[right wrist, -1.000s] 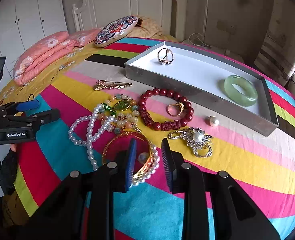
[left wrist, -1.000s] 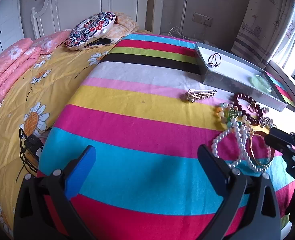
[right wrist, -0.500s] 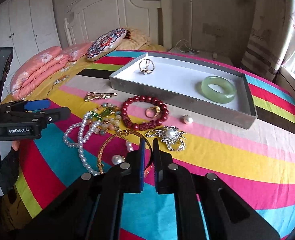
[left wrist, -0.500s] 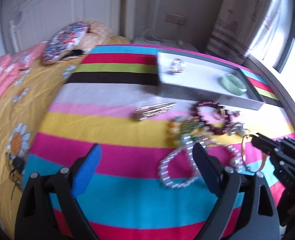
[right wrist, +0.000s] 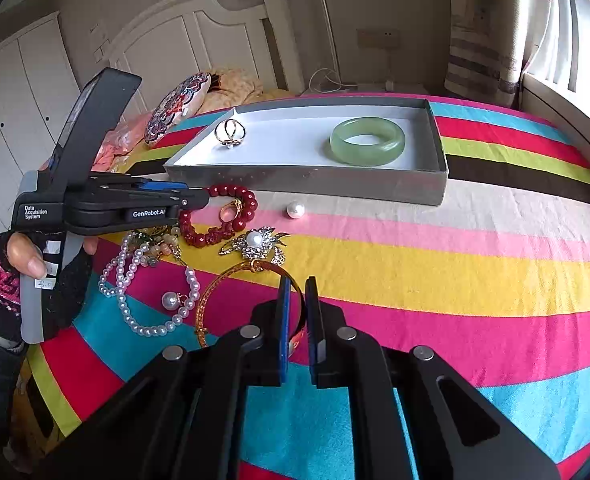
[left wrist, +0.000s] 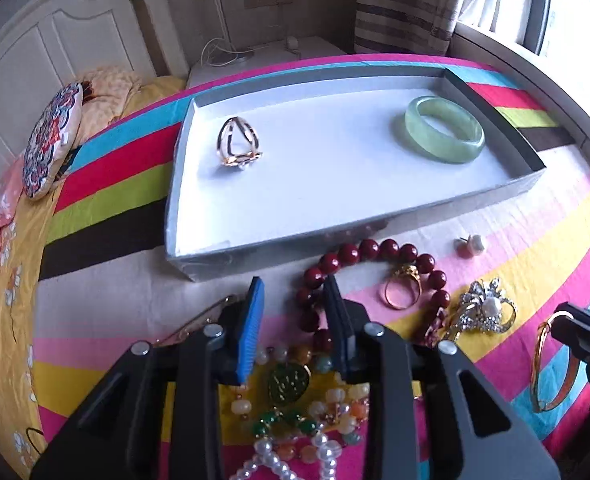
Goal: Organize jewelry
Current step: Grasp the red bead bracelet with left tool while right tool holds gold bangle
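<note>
A grey tray (left wrist: 375,224) (right wrist: 307,180) on the striped bed holds a gold ring (left wrist: 239,144) and a green jade bangle (left wrist: 445,130) (right wrist: 368,141). My right gripper (right wrist: 296,312) is shut on a gold bangle (right wrist: 223,288) and holds it lifted off the cover; it also shows in the left wrist view (left wrist: 543,364). My left gripper (left wrist: 295,320) is partly closed and empty, hovering over the red bead bracelet (left wrist: 375,248) (right wrist: 219,236). Nearby lie a gold ring (left wrist: 401,290), a pearl brooch (left wrist: 483,312) (right wrist: 255,242), a loose pearl (right wrist: 296,210) and pearl strands (right wrist: 135,280).
A colourful bead necklace with a green pendant (left wrist: 289,380) lies under my left gripper. A gold hair clip (left wrist: 199,320) is partly hidden behind its left finger. A patterned cushion (left wrist: 53,140) and the headboard (right wrist: 199,40) are at the back. The window (left wrist: 575,12) is to the right.
My left gripper has swung right toward the tray and narrowed from wide open. My right gripper has closed on the gold bangle and raised it.
</note>
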A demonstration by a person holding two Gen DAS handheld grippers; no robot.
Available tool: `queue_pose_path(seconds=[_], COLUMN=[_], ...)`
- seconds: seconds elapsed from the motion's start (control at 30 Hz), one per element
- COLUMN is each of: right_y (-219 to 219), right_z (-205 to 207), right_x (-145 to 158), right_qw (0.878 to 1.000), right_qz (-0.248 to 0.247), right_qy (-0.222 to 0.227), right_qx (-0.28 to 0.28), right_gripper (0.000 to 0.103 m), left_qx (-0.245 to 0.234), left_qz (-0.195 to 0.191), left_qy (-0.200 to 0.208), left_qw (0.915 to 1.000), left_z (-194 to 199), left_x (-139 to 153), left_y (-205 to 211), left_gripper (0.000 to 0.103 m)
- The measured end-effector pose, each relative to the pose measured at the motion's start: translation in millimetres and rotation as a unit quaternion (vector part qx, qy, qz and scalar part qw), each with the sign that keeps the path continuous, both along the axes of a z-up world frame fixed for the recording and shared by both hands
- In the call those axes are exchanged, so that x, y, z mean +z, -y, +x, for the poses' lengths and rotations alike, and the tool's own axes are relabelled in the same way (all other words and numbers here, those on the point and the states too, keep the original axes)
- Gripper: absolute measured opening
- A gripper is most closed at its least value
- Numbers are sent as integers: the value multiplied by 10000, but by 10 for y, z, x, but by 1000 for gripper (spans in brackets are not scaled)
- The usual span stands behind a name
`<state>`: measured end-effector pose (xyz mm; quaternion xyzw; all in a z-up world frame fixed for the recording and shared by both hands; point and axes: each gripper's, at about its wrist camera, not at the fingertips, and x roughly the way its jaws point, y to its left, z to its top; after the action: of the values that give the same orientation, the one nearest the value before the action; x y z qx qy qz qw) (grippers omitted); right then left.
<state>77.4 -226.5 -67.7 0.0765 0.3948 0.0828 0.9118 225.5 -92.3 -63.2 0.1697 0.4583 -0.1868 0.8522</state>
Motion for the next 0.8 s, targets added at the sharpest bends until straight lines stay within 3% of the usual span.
queue_pose_path(seconds=[0.13,0.23,0.33,0.57,0.8], right_y=[75,85,90,158,177], right_z=[-12,-25,-30,-52,-10], right_x=[1,5,18,15,-25], right_qw=[9997,9996,9996,9991,9987], right_qz=[218,251,234,337,300], right_qy=[-4,6,41,27,-159], right_qx=[-77,-98,-129,-241,-380], right_gripper=[8,8,8,8,8], left_qx=[-287,-430,-485,-323,-542], left_qz=[452,385,562,-23,-158], left_qy=[284,230,354,539,852], left_qw=[9982,9981,9966,9980,9948], left_z=[-102,-132,-180,-281,-522], left_x=[-15,-29,-40,281,525], left_y=[165,206,259,107,201], left_gripper=[27,11,11,11,11])
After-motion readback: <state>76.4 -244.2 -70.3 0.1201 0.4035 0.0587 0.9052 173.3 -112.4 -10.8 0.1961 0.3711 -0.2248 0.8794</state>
